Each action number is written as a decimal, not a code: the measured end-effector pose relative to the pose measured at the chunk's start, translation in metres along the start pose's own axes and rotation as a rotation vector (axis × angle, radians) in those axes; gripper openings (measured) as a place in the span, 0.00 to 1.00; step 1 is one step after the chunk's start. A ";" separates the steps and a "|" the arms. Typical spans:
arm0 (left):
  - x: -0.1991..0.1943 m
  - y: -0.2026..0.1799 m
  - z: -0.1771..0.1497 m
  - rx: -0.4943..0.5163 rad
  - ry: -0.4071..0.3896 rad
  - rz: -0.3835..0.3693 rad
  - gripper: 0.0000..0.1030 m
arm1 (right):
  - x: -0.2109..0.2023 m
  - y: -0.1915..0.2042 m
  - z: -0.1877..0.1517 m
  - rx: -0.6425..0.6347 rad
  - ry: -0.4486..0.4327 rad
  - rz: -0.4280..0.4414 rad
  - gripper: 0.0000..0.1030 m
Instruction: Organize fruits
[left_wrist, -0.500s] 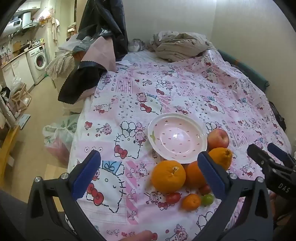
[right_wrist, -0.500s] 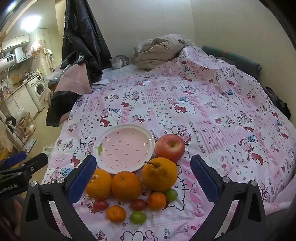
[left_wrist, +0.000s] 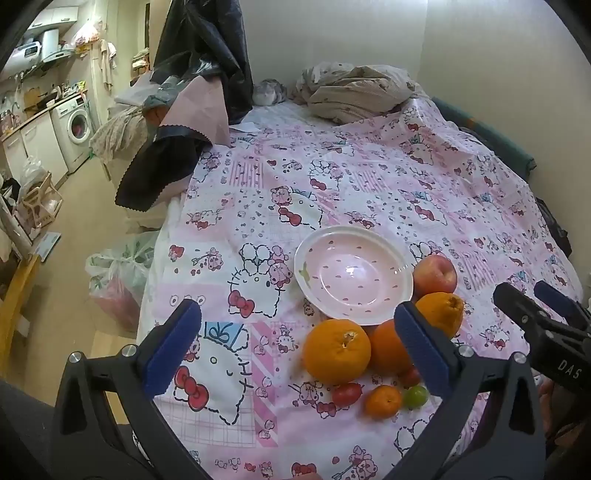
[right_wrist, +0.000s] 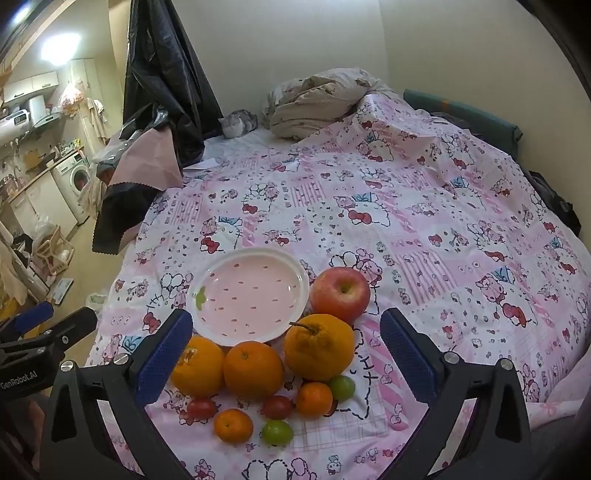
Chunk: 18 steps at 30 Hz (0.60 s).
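Observation:
An empty pink plate (right_wrist: 295, 271) with seed marks lies on the pink cartoon bedsheet; it also shows in the left wrist view (left_wrist: 400, 273). Beside it sit a red apple (right_wrist: 340, 294) and three large oranges (right_wrist: 253, 370). In front lie two small tangerines (right_wrist: 233, 425), cherry tomatoes (right_wrist: 277, 406) and green fruits (right_wrist: 277, 432). My right gripper (right_wrist: 286, 356) is open and empty, hovering just above the fruit cluster. My left gripper (left_wrist: 297, 347) is open and empty, to the left of the fruit, framing the left orange (left_wrist: 337, 351). The apple shows there too (left_wrist: 434, 275).
A crumpled beige blanket (right_wrist: 317, 103) and a grey cat (right_wrist: 238, 123) lie at the bed's far end. Dark and pink clothes (left_wrist: 184, 122) hang over the bed's left edge. A plastic bag (left_wrist: 118, 273) sits on the floor left of the bed. A wall runs along the right.
Both grippers have barely shifted; the views are nearly the same. The fruit and plate have not moved.

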<state>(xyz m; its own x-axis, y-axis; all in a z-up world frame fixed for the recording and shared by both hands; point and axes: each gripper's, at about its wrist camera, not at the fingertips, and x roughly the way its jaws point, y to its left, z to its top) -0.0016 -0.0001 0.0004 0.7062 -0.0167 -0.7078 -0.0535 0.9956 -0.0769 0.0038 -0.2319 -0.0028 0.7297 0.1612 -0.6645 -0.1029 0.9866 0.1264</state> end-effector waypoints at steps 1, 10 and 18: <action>-0.001 -0.001 0.001 0.000 0.000 0.001 1.00 | 0.000 0.000 0.000 -0.001 0.001 -0.001 1.00; -0.004 -0.003 0.002 0.000 -0.007 -0.007 1.00 | 0.003 0.003 0.004 0.003 0.010 -0.001 1.00; -0.005 -0.002 0.003 -0.002 -0.010 -0.011 1.00 | 0.004 0.002 0.003 0.001 0.012 0.000 1.00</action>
<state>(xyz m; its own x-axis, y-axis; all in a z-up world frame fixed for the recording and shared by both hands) -0.0026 -0.0014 0.0059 0.7141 -0.0262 -0.6996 -0.0475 0.9952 -0.0857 0.0083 -0.2289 -0.0028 0.7213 0.1614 -0.6735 -0.1024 0.9866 0.1268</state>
